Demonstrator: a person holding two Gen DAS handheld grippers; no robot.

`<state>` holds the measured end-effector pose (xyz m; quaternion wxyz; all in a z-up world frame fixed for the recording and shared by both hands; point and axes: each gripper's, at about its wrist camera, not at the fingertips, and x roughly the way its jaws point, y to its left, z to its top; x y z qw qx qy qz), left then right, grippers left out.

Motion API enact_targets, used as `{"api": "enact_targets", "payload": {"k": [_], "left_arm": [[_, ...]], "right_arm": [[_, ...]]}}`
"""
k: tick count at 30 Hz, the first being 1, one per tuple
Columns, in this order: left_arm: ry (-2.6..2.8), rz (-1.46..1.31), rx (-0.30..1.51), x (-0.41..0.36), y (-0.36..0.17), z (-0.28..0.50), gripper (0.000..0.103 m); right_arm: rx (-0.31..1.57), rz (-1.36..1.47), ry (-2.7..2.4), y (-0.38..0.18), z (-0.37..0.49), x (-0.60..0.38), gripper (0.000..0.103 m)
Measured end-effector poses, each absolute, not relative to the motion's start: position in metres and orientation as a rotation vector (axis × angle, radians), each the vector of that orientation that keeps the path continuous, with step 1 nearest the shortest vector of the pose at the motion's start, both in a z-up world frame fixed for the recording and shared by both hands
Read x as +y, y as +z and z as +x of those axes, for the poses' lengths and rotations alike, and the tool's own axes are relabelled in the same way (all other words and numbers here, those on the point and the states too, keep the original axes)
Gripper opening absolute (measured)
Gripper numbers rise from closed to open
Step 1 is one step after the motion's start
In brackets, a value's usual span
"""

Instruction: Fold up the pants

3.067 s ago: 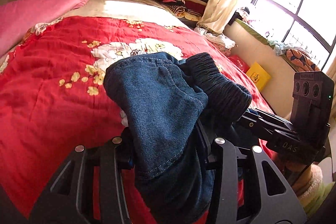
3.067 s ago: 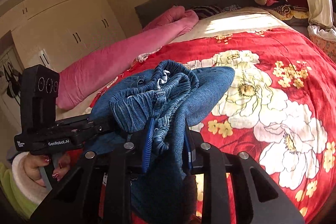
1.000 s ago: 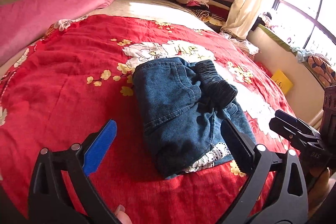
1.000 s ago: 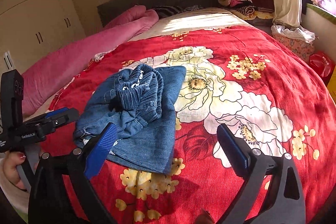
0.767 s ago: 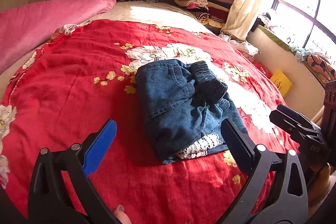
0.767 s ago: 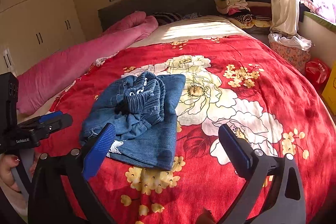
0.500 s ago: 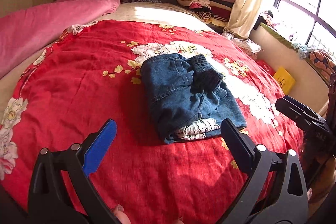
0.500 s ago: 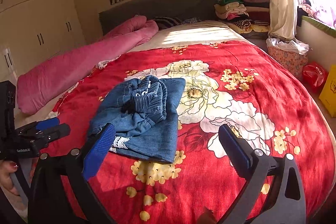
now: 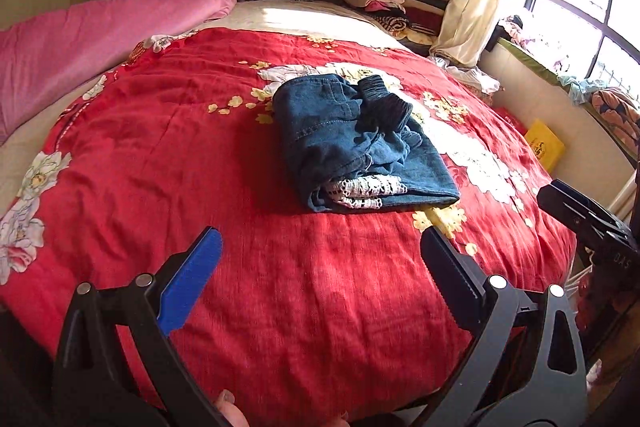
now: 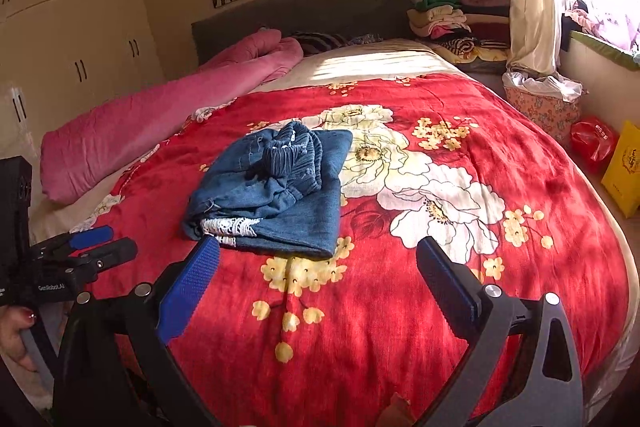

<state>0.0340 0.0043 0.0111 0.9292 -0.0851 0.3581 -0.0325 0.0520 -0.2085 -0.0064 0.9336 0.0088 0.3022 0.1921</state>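
The blue denim pants (image 9: 356, 143) lie folded in a compact bundle on the red flowered bedspread (image 9: 160, 155), with the elastic waistband bunched on top and white lace trim showing at the near edge. They also show in the right wrist view (image 10: 276, 187). My left gripper (image 9: 320, 259) is open and empty, held back from the pants above the bed's near edge. My right gripper (image 10: 318, 267) is open and empty, just short of the bundle's near edge. The left gripper also shows at the left of the right wrist view (image 10: 100, 241). The right gripper's body shows at the right of the left wrist view (image 9: 580, 215).
A long pink rolled quilt (image 10: 160, 119) lies along the bed's left side. A stack of folded clothes (image 10: 444, 21) sits by the grey headboard (image 10: 304, 11). A flowered basket (image 10: 540, 107), a red bag (image 10: 592, 143) and a yellow box (image 10: 624, 171) stand on the floor at the right. White wardrobes (image 10: 72, 39) line the left wall.
Both grippers let go of the pants, opened and drew back toward the foot of the bed. The folded bundle stays on the bedspread and looks smaller and farther away.
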Motion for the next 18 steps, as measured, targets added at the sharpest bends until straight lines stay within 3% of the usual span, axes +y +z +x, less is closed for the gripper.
{"api": "enact_targets", "payload": {"k": [18], "left_arm": [[-0.038, -0.191, 0.782, 0.002, -0.018, 0.014, 0.093]], "right_arm": [[0.674, -0.01, 0.358, -0.04, 0.03, -0.212, 0.098]]}}
